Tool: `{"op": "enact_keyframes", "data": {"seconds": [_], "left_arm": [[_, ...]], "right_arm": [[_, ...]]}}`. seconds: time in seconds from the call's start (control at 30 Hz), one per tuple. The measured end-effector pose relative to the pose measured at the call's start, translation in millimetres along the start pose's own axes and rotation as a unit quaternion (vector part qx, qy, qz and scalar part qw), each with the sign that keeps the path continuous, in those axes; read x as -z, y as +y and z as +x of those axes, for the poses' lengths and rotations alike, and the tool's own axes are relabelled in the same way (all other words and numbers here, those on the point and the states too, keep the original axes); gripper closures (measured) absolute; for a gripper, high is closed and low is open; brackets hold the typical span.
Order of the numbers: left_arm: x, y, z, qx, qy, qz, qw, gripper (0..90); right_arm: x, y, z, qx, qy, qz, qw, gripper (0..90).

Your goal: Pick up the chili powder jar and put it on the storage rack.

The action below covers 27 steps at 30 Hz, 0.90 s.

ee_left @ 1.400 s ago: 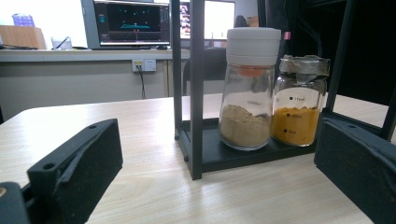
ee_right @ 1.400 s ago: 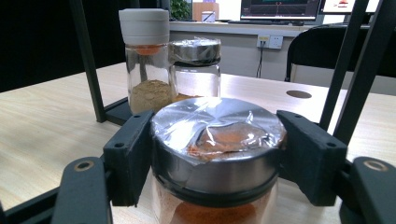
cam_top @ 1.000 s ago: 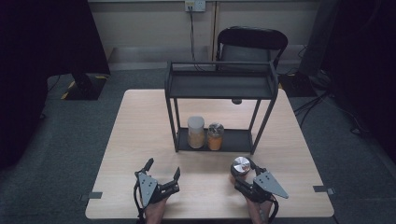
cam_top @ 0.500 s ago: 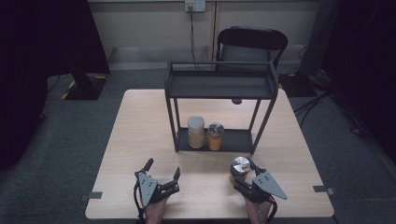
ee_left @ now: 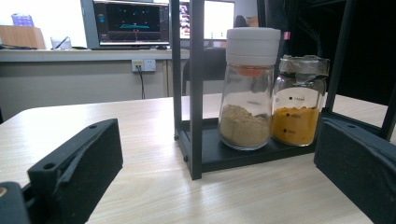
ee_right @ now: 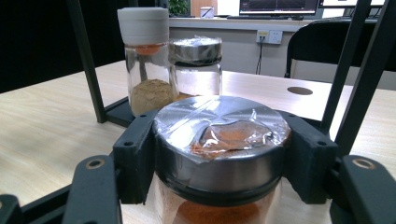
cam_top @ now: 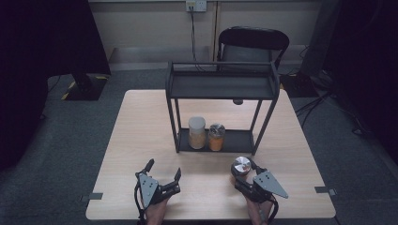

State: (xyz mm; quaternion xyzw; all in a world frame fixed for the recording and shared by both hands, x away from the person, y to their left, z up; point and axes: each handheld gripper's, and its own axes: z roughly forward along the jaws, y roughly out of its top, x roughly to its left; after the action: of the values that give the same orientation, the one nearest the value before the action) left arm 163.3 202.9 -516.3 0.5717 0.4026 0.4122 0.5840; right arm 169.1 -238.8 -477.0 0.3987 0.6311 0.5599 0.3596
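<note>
A person sits at the near edge of a pale wooden tabletop (cam_top: 141, 122), a two-jaw gripper in each hand. The right gripper (cam_top: 244, 172) has its jaws clamped on a spice jar (ee_right: 219, 154) with a silver lid and reddish-orange powder inside; the right gripper view shows one black jaw pressed against each side of the jar, just under the lid, with the jar centred between them. The jar stands at the near right of the tabletop, just in front of a black two-tier rack (cam_top: 220, 86).

The left gripper (cam_top: 164, 176) rests at the near left with its jaws apart and nothing between them.

On the rack's lower shelf, towards the left, stand two more jars side by side — a white-capped jar (ee_left: 250, 93) of tan powder and, to its right, a foil-covered jar (ee_left: 299, 105) of yellow powder.

The step in hand appears to be the grasp itself, now secure. The next move likely calls for lifting the jar and carrying it away from the person — onto the rack, beside the other two or on the top tier — while clearing the rack's right front post.
</note>
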Motion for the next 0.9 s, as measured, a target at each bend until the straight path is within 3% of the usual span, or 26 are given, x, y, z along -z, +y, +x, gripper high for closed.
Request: {"op": "enact_keyframes", "data": {"seconds": [0.9], "left_arm": [[0.0,0.0,-0.1,0.0,0.0,0.0,1.0,0.6]], "right_arm": [[0.3,9.8,1.8,0.0,-0.005,0.004,1.0,35.1]]}}
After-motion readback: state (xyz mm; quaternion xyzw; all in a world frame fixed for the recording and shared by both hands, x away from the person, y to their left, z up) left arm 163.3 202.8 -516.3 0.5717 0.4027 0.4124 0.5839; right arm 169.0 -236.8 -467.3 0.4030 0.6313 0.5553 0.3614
